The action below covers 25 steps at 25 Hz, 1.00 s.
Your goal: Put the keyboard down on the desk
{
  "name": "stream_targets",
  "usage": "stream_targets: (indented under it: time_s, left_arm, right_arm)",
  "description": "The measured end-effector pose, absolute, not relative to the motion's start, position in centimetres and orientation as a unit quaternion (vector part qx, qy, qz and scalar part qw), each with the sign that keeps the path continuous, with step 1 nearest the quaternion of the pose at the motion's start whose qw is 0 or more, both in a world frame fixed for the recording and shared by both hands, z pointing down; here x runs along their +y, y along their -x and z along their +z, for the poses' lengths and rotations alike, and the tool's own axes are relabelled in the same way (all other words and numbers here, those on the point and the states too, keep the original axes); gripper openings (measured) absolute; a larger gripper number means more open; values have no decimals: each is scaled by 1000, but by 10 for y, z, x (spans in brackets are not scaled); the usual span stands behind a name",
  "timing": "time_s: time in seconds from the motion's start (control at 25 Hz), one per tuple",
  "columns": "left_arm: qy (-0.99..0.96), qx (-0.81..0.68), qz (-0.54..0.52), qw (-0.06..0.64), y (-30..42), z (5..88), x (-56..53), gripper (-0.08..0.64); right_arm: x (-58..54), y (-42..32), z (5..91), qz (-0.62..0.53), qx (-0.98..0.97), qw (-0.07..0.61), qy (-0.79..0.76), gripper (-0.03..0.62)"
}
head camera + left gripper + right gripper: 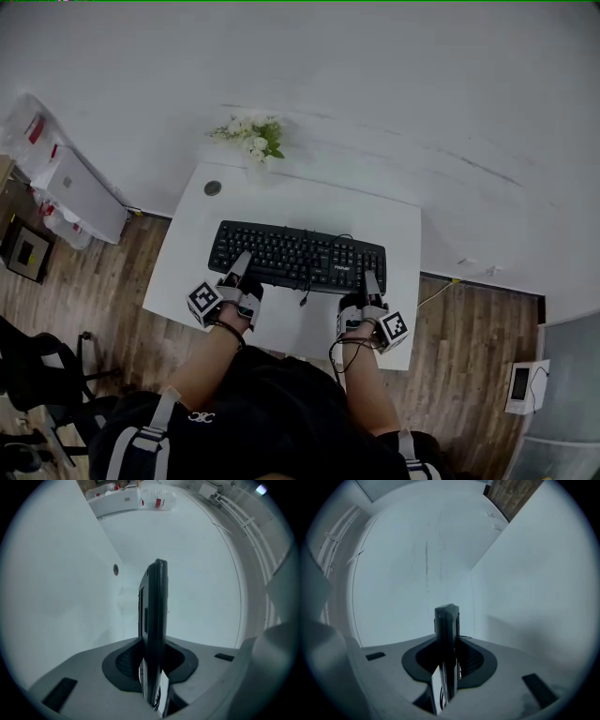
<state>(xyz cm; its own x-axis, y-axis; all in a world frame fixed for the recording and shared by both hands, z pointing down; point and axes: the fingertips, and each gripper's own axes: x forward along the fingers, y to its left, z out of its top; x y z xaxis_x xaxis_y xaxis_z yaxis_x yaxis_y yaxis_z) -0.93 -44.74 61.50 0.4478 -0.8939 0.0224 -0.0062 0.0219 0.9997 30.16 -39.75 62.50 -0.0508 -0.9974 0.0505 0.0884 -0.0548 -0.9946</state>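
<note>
A black keyboard (298, 255) hangs flat over the middle of the small white desk (398, 309), held at both ends of its near edge. My left gripper (239, 272) is shut on its left part, and the left gripper view shows the keyboard (154, 620) edge-on between the jaws. My right gripper (372, 284) is shut on the right part, where the keyboard (446, 639) also stands edge-on between the pads. A black cable (305, 286) dangles from the keyboard's front. Whether the keyboard touches the desk cannot be told.
A bunch of white flowers (251, 137) stands at the desk's back edge against the white wall. A round cable hole (213, 187) marks the desk's back left corner. A white box (77, 193) and bags sit on the wooden floor at left. A black chair (37, 375) is at lower left.
</note>
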Motion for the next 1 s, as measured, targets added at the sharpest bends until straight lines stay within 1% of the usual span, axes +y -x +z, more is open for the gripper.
stream_targets:
  time_s: [0.64,1.0]
  left_arm:
    - [-584,-394,-302,642,26,673,-498,77]
    - [-550,-395,-264,688,23,715,-507,78]
  right_arm:
    - [-442,-285,683,-578,435,463,512,75]
    - [-442,-286,714,-593,395,443,544,77]
